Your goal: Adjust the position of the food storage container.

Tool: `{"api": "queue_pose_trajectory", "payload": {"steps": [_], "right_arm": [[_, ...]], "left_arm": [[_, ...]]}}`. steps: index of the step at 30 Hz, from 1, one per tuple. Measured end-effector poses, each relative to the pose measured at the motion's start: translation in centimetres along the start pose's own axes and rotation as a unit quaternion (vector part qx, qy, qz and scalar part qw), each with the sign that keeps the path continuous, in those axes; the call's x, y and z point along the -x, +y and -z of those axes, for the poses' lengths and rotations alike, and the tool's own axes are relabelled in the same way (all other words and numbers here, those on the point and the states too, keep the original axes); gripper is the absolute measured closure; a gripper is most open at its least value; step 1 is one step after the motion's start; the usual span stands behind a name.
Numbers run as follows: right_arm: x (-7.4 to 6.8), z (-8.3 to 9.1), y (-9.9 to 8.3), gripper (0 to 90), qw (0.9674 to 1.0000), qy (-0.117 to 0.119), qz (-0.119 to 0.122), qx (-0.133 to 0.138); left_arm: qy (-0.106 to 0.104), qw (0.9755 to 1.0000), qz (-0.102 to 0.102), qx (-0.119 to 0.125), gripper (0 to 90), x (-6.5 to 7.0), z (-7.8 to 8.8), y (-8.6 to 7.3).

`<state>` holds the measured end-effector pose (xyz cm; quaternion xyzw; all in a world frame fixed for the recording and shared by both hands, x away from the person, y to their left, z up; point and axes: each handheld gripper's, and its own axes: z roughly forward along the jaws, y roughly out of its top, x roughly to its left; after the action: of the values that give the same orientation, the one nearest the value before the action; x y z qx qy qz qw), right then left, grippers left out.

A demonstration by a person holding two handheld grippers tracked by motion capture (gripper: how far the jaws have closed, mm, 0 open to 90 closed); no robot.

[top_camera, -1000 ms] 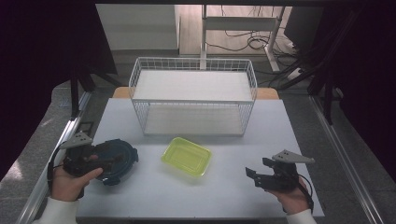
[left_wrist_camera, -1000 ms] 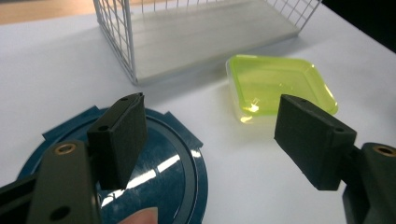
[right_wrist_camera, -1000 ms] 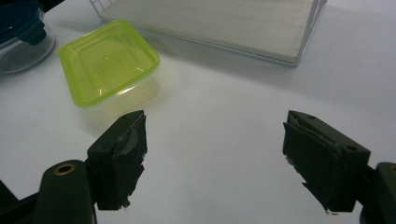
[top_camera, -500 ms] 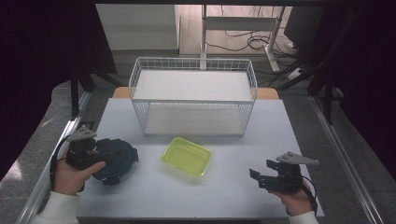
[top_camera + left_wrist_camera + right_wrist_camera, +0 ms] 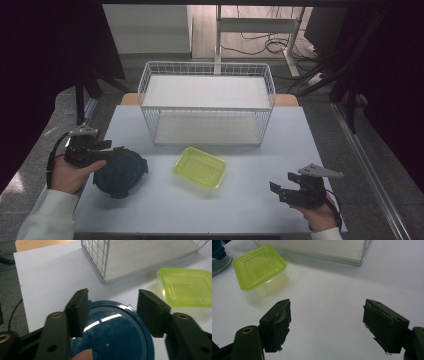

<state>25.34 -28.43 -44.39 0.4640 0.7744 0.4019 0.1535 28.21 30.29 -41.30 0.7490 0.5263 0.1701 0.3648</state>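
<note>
A round container with a dark blue lid (image 5: 120,173) stands at the table's left. My left gripper (image 5: 114,150) reaches over its far left edge. In the left gripper view the lid (image 5: 112,335) lies below and between the two jaws, whose pads (image 5: 78,311) touch nothing. These jaws have just been closing and my left gripper (image 5: 113,308) is still open. A lime green lidded container (image 5: 200,167) sits mid-table, also seen as the green container (image 5: 187,287) (image 5: 259,267). My right gripper (image 5: 281,190) (image 5: 327,323) hovers open over bare table at the near right.
A white wire basket (image 5: 207,102) with a pale board inside stands at the back of the white table (image 5: 225,212). Its corner (image 5: 100,265) is just beyond the blue lid. Dark floor, cables and a metal frame lie beyond the table.
My left gripper has moved right, further over the blue lid, and its jaws have narrowed. The right hand has drifted slightly toward the near edge.
</note>
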Motion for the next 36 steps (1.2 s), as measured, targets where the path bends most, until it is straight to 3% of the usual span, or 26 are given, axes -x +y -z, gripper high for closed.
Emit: {"api": "queue_pose_trajectory", "payload": {"steps": [8, 12, 25, 35, 36], "right_arm": [[0.0, 0.1, -0.3, 22.3, 1.0, -0.009, -0.004, -0.001], [0.0, 0.0, -0.3, 22.5, 0.9999, -0.013, -0.004, -0.001], [0.2, 0.3, -0.7, 22.9, 0.9995, -0.027, -0.017, -0.004], [0.5, 0.2, -0.8, 23.5, 0.9987, -0.04, -0.03, -0.009], [0.5, 0.2, -0.8, 23.5, 0.9987, -0.041, -0.03, -0.009]], "left_arm": [[0.0, 0.9997, -0.003, -0.024, 65.0, -1.8, -0.9, 0.9], [0.016, 0.9992, 0.008, -0.037, 69.6, -3.2, -1.9, 0.9], [0.029, 0.9963, 0.021, -0.078, 85.9, -5.7, -3.3, 0.2], [0.052, 0.9914, 0.026, -0.118, 90.0, -7.2, -3.9, -1.4], [0.059, 0.9897, 0.021, -0.128, 90.0, -7.4, -4.0, -1.9]]}}
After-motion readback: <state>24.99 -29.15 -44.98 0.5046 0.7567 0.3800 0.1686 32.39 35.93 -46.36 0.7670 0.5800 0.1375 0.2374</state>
